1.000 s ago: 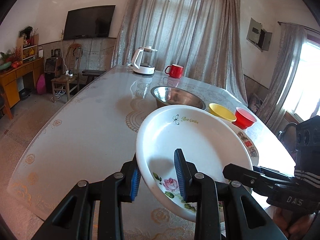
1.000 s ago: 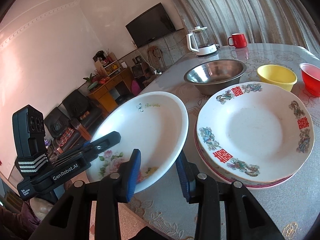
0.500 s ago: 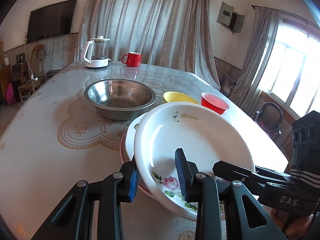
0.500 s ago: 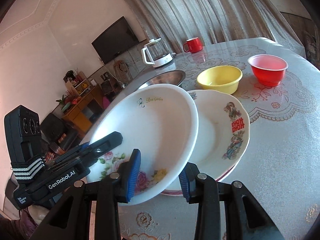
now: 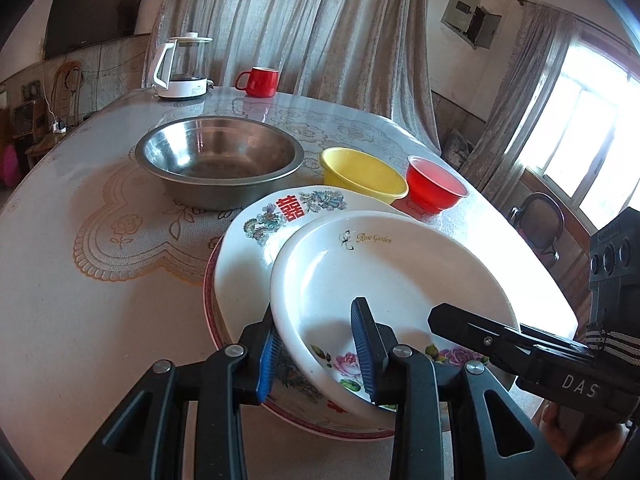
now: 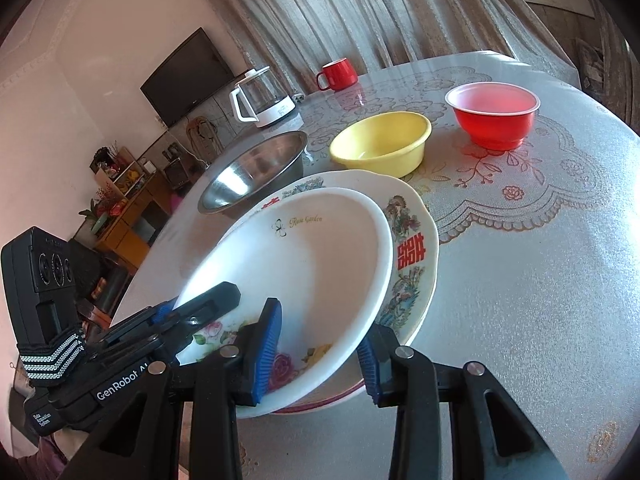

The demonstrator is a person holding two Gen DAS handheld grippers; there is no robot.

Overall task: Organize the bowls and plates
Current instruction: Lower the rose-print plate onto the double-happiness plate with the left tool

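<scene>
Both the left tongs [image 5: 318,350] and the right tongs [image 6: 318,354] are clamped on the near rim of the rose plate [image 5: 400,272], tilted over the plate stack [image 5: 248,248] ahead. Lower it level and centred, then release both together.

We see a white plate [image 5: 384,272] with pink roses and green leaves near its rim and small gold "Rose Garden" lettering. Under it lies a white plate [image 5: 256,240] with red double-happiness characters, blue-green dragon motifs and a red rim line. A plain grey steel bowl [image 5: 219,160], a yellow bowl [image 5: 362,174] and a translucent red bowl [image 5: 436,190] stand behind. We note a red mug [image 5: 258,81] and a white kettle [image 5: 182,68] with a clear body. The surface [image 5: 100,240] is pale grey with gold lace and flower outlines. Our fingers [image 5: 362,344] are black with ribbed blue pads.
</scene>
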